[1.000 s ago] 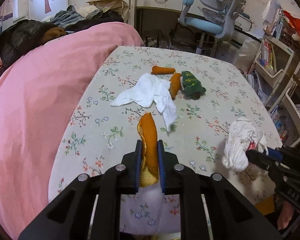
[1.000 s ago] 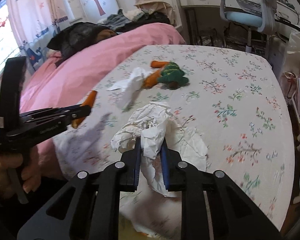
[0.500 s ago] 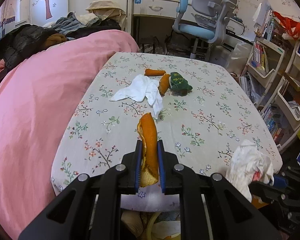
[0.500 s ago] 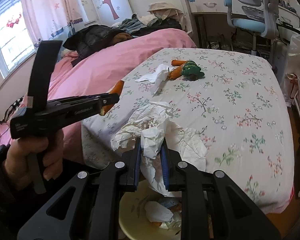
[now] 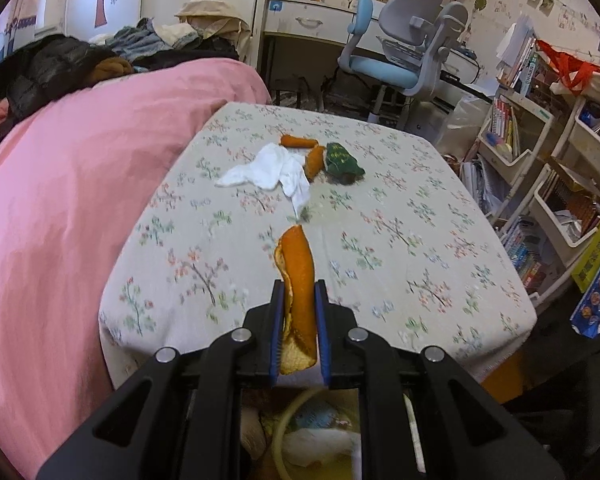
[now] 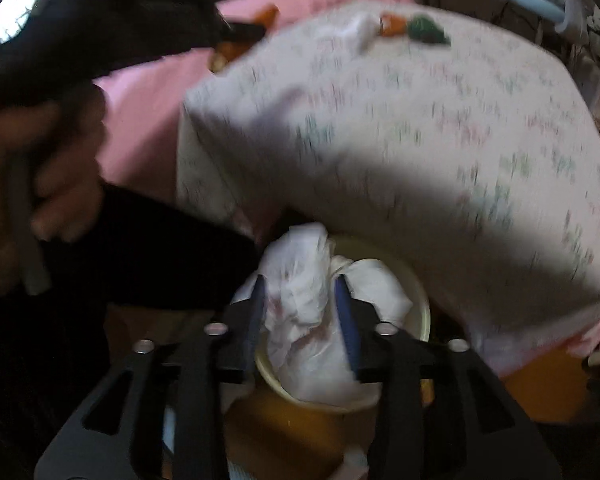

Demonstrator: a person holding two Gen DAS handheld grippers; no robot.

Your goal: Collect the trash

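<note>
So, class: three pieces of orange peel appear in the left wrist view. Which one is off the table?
The long peel clamped in the left tool; the other two lie beside the white tissue on the table.

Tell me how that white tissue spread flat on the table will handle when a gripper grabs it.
The white tissue lies crumpled and draped flat on the floral tablecloth, so it is probably floppy and light. It would likely bunch and hang limp, like the wad of paper between the right gripper's fingers.
</note>
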